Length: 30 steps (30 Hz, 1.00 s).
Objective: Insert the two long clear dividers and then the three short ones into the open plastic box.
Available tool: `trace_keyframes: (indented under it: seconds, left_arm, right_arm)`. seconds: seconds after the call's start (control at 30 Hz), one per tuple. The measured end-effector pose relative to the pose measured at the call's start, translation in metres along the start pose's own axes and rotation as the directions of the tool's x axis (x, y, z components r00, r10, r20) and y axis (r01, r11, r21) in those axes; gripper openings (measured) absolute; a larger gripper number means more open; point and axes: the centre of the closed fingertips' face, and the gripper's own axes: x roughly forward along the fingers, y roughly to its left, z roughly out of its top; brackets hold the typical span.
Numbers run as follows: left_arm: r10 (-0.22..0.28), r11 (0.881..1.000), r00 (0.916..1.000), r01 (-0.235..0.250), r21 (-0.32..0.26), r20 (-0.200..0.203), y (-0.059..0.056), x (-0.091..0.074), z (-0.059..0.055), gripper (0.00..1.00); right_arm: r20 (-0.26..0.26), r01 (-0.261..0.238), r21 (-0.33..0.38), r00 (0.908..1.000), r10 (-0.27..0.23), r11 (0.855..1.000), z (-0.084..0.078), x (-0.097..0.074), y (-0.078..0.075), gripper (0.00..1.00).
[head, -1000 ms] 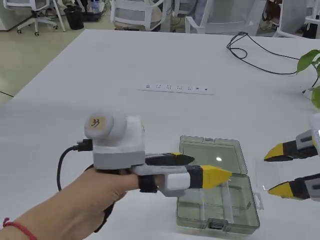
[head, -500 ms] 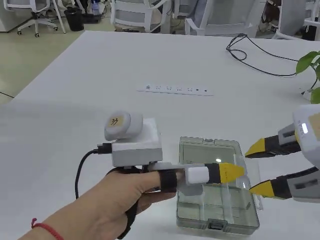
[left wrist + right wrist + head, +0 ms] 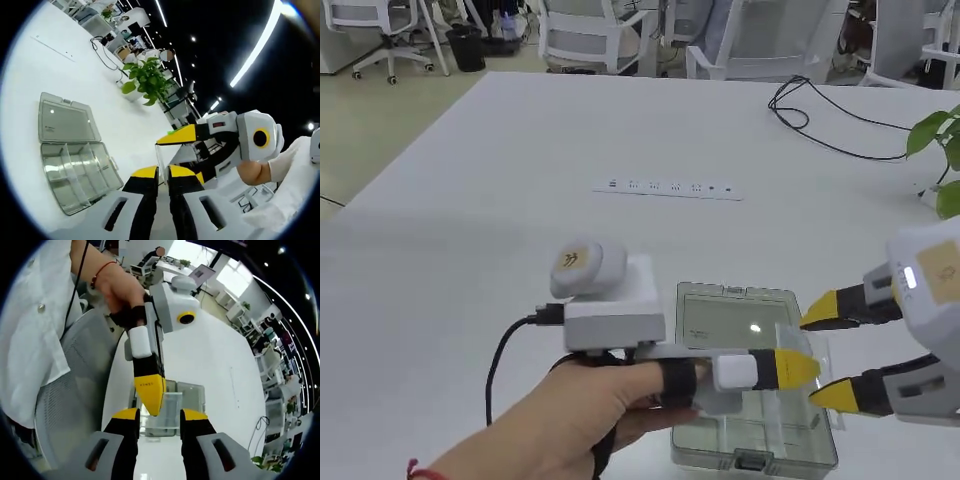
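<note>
1 thin transparent divider (image 3: 167, 412) sits pinched in the left gripper (image 3: 162, 172).

This is an open-plan office. Behind the large white counter (image 3: 520, 200) several swivel chairs (image 3: 585, 35) on wheels stand on a pale floor, with a black waste bin (image 3: 467, 45) near them. A white power strip (image 3: 668, 188) lies on the counter, a black cable (image 3: 820, 110) is looped near its far edge, and a green plant (image 3: 942, 140) stands at the side. In the left gripper view, long strip lights (image 3: 255, 47) run along a dark ceiling.
</note>
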Motion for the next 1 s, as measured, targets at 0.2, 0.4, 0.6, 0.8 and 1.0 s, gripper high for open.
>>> trace_keyframes:
  seconds: [0.2,0.4,0.6,0.8,1.0]
  left_arm:
    - [0.008,1.000,1.0000,-0.008,0.004,-0.005,0.001,0.000,-0.002,0.00]
    - [0.017,1.000,0.9998,-0.017,-0.010,-0.005,0.002,0.000,-0.003,0.00]
    - [0.021,1.000,0.9997,-0.021,-0.022,0.006,0.004,0.000,-0.002,0.00]
    - [0.044,0.998,0.9990,-0.044,0.052,-0.002,0.009,-0.005,-0.002,0.00]
    - [0.018,0.929,0.9976,0.008,0.369,-0.067,0.000,-0.011,-0.012,0.00]
  right_arm:
    - [-0.004,-0.004,-0.003,1.0000,0.003,1.000,0.000,0.000,0.002,0.33]
    - [-0.008,-0.006,-0.016,1.0000,0.005,1.000,0.000,0.001,0.003,0.33]
    - [-0.007,-0.003,-0.022,1.0000,0.003,1.000,0.000,0.002,0.002,0.34]
    - [0.062,-0.023,0.047,0.9979,0.020,0.999,0.006,-0.007,-0.004,0.33]
    - [0.170,-0.139,0.169,0.9793,0.110,0.976,0.004,-0.016,-0.010,0.25]
